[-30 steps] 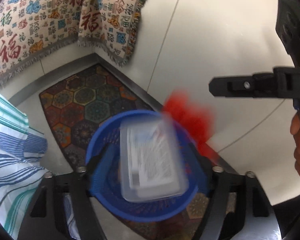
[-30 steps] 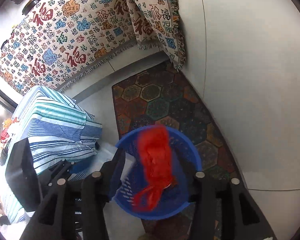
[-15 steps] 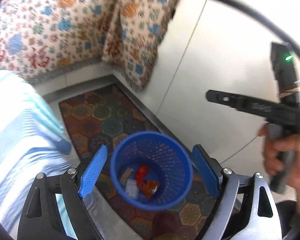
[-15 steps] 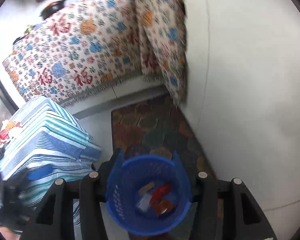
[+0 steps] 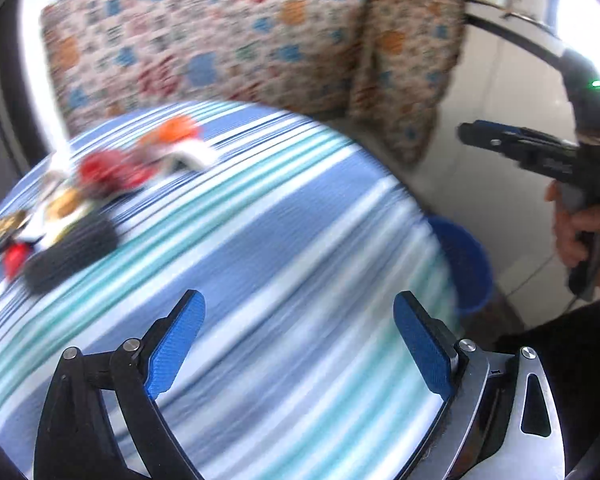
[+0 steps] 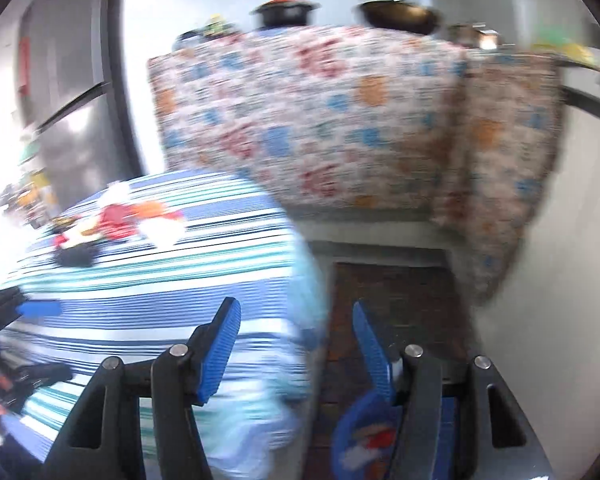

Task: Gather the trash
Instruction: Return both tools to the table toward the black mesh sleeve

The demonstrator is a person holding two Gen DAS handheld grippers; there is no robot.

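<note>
My left gripper point(image 5: 296, 316) is open and empty above the striped tablecloth point(image 5: 280, 240). A blurred heap of trash point(image 5: 100, 184), red, orange, white and black pieces, lies at the table's far left; it also shows in the right wrist view point(image 6: 116, 224). The blue basket point(image 5: 466, 264) stands on the floor past the table's right edge. My right gripper point(image 6: 296, 320) is open and empty over the table's edge, with the blue basket point(image 6: 364, 436) holding red and white trash low beside its right finger. The right gripper also shows in the left wrist view point(image 5: 476, 134).
A patterned cloth point(image 6: 340, 120) covers a counter behind, with pans point(image 6: 396, 12) on top. A dark patterned rug point(image 6: 400, 304) lies on the floor under the basket. A white wall point(image 5: 512, 184) is at the right.
Both grippers let their trash fall into the basket, then rose and swung left from over the basket to the striped table. Both views are motion-blurred now.
</note>
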